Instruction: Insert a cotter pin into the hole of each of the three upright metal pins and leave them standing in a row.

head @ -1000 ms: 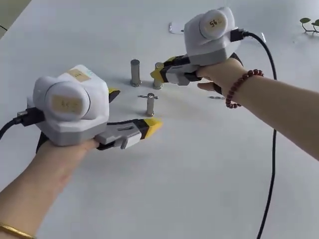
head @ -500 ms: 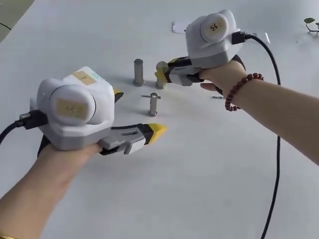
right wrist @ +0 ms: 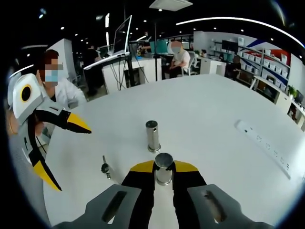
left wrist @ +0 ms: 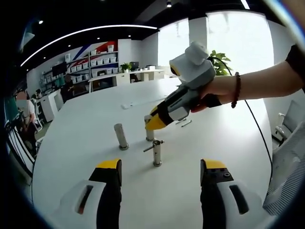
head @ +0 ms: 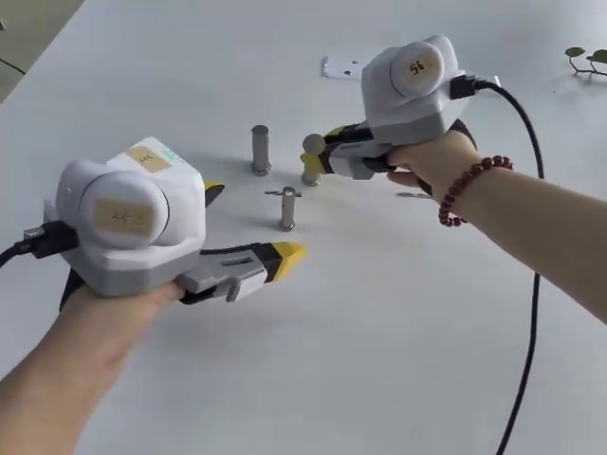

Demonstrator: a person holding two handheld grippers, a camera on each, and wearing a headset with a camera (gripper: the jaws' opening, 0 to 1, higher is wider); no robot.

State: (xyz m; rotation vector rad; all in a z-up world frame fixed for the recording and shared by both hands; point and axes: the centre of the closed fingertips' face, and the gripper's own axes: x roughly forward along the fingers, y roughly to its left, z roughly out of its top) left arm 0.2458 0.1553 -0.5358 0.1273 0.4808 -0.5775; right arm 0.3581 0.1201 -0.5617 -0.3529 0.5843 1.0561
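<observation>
A white table (head: pixel 379 332) seen from above, with three upright metal pins on it. The right gripper (head: pixel 317 157) has its yellow-tipped jaws closed around the middle pin (head: pixel 311 145) just below its top; the right gripper view shows this pin (right wrist: pixel 163 168) pinched between both jaw tips. The far pin (head: pixel 260 150) stands free just beside it, with nothing through its hole. The near pin (head: pixel 287 209) stands closer to the person, with a cotter pin (head: pixel 282 192) through its top, sticking out to the side. A spare cotter pin (head: pixel 413 195) lies flat on the table beside the right hand. The left gripper (head: pixel 248 223) hovers near the near pin, jaws spread wide and holding nothing.
</observation>
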